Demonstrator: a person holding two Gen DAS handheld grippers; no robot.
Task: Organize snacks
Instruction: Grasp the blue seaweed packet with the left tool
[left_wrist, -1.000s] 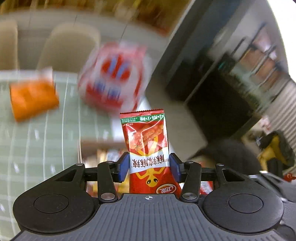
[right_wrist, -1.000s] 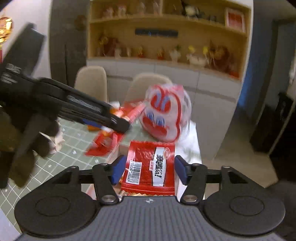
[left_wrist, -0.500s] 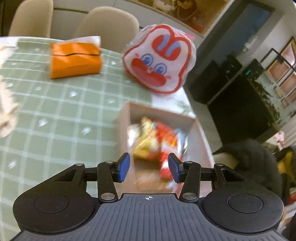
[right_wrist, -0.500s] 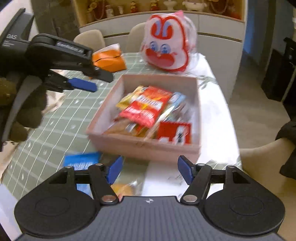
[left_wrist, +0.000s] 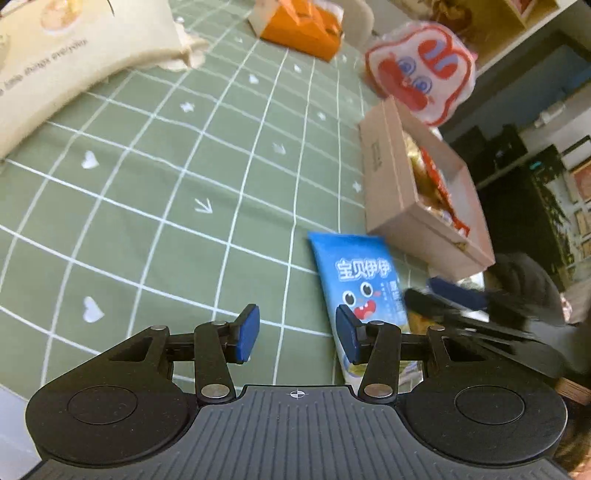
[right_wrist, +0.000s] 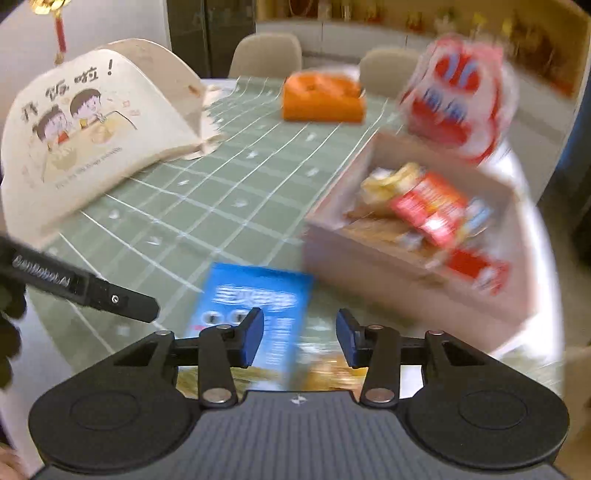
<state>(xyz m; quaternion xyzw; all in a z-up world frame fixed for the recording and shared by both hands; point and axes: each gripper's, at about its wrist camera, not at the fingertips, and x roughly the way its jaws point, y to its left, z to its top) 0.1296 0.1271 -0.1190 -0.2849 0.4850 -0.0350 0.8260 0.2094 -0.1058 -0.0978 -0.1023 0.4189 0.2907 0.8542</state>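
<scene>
1. The table (left_wrist: 155, 192), covered by a green cloth with a white grid, is carrying every item; its near edge is running just beneath both grippers.
2. A cream fabric bag (right_wrist: 88, 136) printed with cartoon children is lying toward the table's far left corner.
3. The cardboard box (left_wrist: 391, 192) is sitting along the table's right edge, open at the top and holding mixed snack packets (right_wrist: 424, 206) in red and yellow; the right wrist view is blurring them.
4. A rabbit-face bag (left_wrist: 421, 74) in red and white is standing just beyond the box, at the far right corner.
5. An orange box (right_wrist: 321, 98) is resting near the far edge, well apart from the cardboard box.
6. The blue snack packet (left_wrist: 362, 284) is lying flat near the table's near edge, just beside the box's near left corner. Its long axis is running from the near edge toward the far edge, with its printed top pointing away and tilting slightly left.
7. The left gripper (left_wrist: 295, 334) is hanging over bare cloth with its jaws apart and nothing between them; its right pad is overlapping the packet's left margin in view.
8. The right gripper (right_wrist: 300, 338) has just been closing its jaws, yet they are standing apart, with the packet's near end showing in the gap; whether the pads are touching it cannot be told.
</scene>
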